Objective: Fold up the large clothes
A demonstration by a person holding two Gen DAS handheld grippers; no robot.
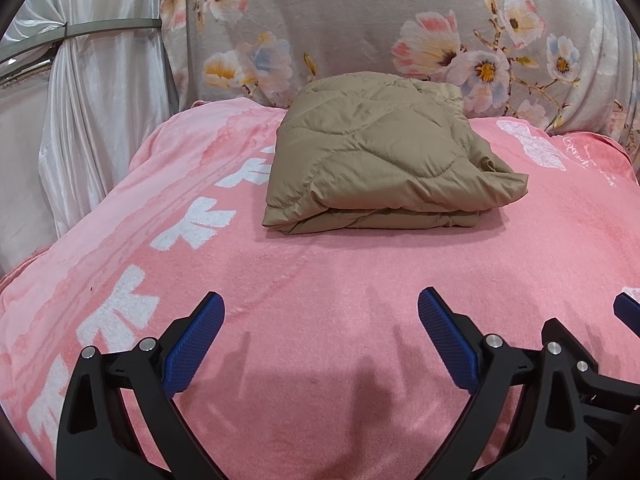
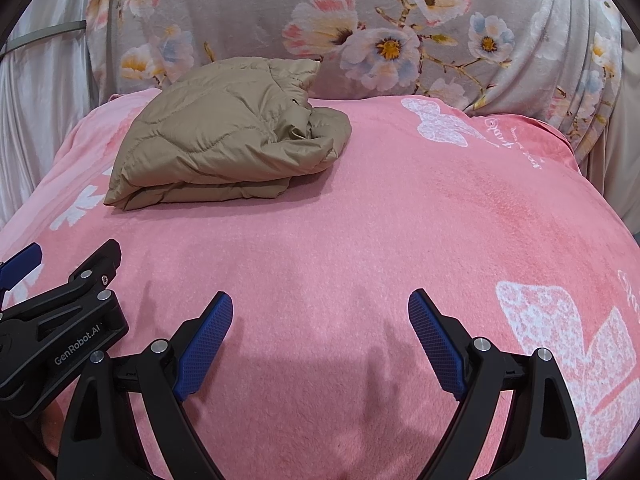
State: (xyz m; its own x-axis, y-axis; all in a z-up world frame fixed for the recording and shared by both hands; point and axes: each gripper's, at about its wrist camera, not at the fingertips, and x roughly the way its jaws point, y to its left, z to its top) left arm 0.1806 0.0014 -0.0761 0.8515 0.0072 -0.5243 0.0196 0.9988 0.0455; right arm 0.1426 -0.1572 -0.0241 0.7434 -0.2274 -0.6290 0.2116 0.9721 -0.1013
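Note:
A tan quilted jacket (image 1: 380, 160) lies folded into a thick bundle on the pink blanket (image 1: 320, 272), toward the far side. The right wrist view has the same jacket (image 2: 224, 140) at upper left. My left gripper (image 1: 320, 304) is open over bare blanket, well short of the jacket, nothing between its blue pads. My right gripper (image 2: 320, 304) is open too, hovering over the blanket (image 2: 400, 220) to the right of the jacket. Each view catches the other gripper at its edge: the right one's blue fingertip (image 1: 628, 312), and the left one's black body (image 2: 64, 320).
A grey floral cloth (image 1: 360, 20) rises like a backrest behind the blanket. White satin curtain (image 1: 80, 120) hangs at the left with a metal rail (image 1: 80, 32). The blanket has white butterfly prints (image 2: 560, 352) and drops off at its left and right edges.

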